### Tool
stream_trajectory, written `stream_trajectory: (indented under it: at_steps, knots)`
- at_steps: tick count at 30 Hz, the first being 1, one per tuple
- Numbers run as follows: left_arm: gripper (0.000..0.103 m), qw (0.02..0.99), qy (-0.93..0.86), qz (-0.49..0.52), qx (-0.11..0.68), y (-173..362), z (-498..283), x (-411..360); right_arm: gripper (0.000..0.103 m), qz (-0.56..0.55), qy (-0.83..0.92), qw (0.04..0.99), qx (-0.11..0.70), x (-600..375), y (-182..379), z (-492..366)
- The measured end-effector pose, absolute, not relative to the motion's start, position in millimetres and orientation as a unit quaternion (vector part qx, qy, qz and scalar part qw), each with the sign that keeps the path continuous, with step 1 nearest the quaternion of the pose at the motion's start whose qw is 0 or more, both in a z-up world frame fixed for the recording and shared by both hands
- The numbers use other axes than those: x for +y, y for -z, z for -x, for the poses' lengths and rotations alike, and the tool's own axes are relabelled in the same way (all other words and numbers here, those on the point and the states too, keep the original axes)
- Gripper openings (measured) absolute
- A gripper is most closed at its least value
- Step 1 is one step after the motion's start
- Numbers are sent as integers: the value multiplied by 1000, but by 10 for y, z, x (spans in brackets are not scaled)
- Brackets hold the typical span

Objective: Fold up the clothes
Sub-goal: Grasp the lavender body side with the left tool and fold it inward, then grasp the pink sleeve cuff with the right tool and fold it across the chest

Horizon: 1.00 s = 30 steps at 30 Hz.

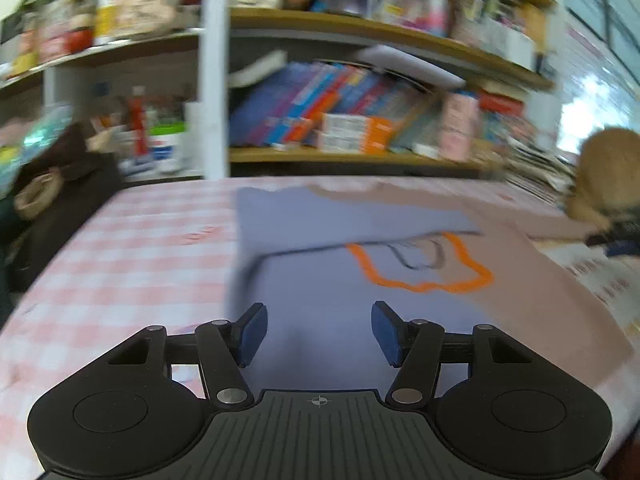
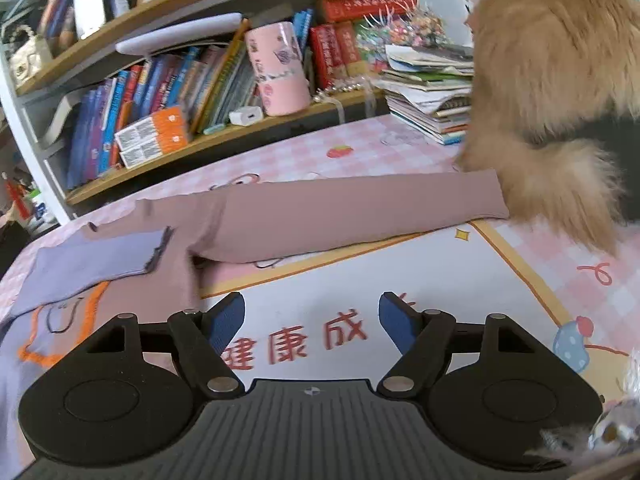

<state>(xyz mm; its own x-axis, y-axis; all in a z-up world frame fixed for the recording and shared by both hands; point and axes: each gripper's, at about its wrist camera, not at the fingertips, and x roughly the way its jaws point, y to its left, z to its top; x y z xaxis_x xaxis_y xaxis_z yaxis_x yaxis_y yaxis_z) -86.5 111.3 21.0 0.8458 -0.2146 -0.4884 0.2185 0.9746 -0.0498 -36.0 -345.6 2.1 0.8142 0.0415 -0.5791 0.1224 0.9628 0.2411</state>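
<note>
A long-sleeved top (image 1: pixel 320 276), lilac on one half and dusty pink on the other, lies flat on the table with an orange outline print (image 1: pixel 420 268). Its lilac sleeve (image 1: pixel 340 220) is folded across the chest. The pink sleeve (image 2: pixel 352 212) stretches out to the right. My left gripper (image 1: pixel 319 332) hovers over the lilac front, open, nothing between its blue pads. My right gripper (image 2: pixel 312 324) is open over a printed mat (image 2: pixel 360 292), just right of the top's pink side (image 2: pixel 152 300), holding nothing.
A fluffy ginger animal (image 2: pixel 552 92) stands on the table at the pink sleeve's cuff. A stack of booklets (image 2: pixel 432 96) lies behind it. Shelves with books (image 1: pixel 340 112) run along the table's far edge. A pink checked tablecloth (image 1: pixel 132 256) covers the table.
</note>
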Motion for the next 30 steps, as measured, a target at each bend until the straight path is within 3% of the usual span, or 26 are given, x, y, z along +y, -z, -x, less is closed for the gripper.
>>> stream_trajectory:
  at_steps: [9,15,23,30]
  knots:
    - [61,952,100,-36,286,15,884,1126,74,-130,90,939,305,-3844,-75,198]
    - [78,949,122,-44,286,19,886,1104,67,-182,141,918,322,-4204,-30,-25]
    - [83,951,120,-42,283,29,884,1087,51,-203,178,901,338,-4518,17,-257]
    - [86,950,122,-36,285,25,863,1093,50,-197,204,895,345,-4606,88,-420]
